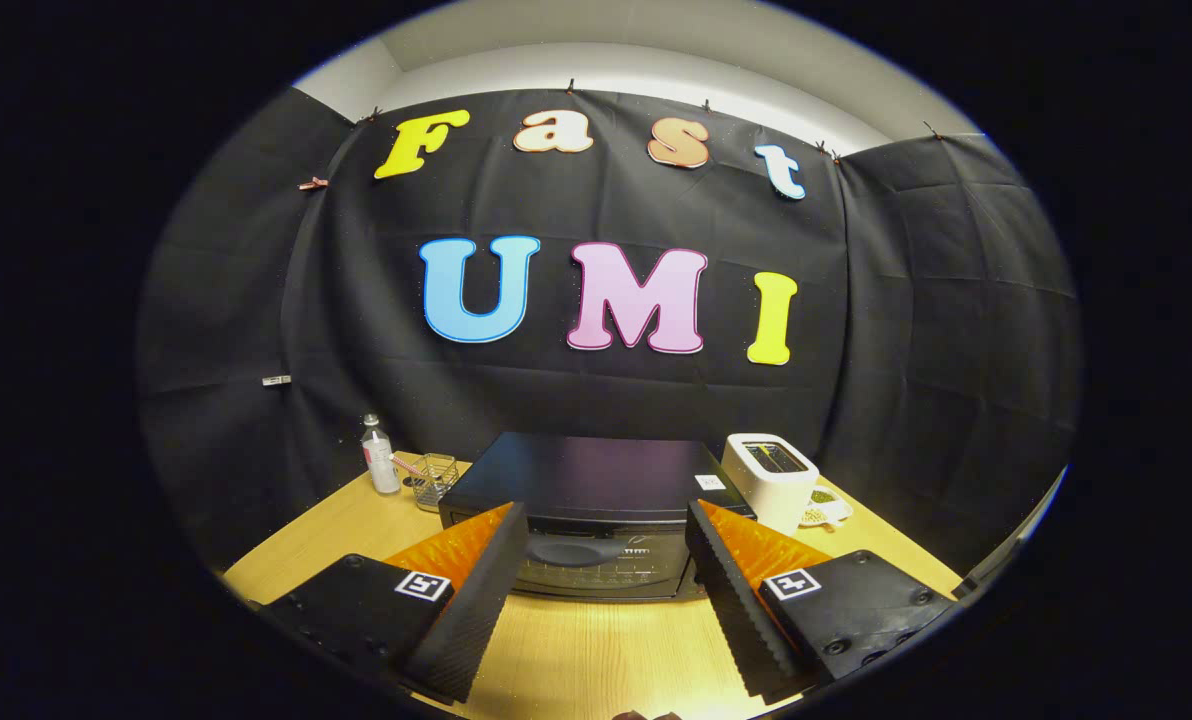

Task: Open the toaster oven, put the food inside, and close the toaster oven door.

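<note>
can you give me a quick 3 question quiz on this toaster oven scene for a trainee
1. True or false: the toaster oven door is closed.
2. What stands right beside the toaster oven, on the side opposite the bottle? A) white toaster B) kettle C) pan
3. Fill in: the gripper fingers are spread ____, holding nothing.

Key
1. True; the door with its handle sits flush, just ahead of the fingers.
2. A, the white toaster.
3. Open, above the wooden table.
</note>
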Tool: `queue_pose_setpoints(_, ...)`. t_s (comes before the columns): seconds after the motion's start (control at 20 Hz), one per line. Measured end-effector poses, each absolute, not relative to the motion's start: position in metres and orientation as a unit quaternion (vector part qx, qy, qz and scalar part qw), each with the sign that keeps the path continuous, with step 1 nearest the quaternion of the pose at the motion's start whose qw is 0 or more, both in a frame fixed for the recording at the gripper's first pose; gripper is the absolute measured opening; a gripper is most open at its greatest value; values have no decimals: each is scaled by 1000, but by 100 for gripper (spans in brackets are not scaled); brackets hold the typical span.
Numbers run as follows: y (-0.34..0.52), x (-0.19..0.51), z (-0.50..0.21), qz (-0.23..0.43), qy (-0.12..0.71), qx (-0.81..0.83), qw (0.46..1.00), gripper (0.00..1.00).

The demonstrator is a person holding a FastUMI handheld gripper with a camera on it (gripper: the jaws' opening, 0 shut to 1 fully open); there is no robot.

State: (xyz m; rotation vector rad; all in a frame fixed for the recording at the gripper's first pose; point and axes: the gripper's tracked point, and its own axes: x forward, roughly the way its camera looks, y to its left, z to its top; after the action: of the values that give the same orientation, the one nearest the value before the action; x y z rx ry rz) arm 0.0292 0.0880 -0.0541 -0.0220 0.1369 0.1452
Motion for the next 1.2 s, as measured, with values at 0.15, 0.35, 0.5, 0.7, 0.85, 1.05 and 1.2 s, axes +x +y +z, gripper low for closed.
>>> queue_pose_setpoints(0.15, 102, 52, -73, 78, 92, -17, 993, 98)
queue_pose_setpoints(0.35, 119, 80, -99, 83, 124, -28, 988, 98)
queue_pose_setpoints(0.5, 125, 100, -115, 76, 142, -20, 987, 98)
queue_pose_setpoints(0.7, 139, 113, -145, 86, 178, -23, 980, 98)
queue_pose_setpoints(0.85, 136, 117, -150, 77, 182, -11, 980, 98)
queue_pose_setpoints(1.05, 129, 125, -155, 59, 190, 6, 980, 98)
queue_pose_setpoints(1.2, 135, 128, -158, 71, 202, 5, 977, 99)
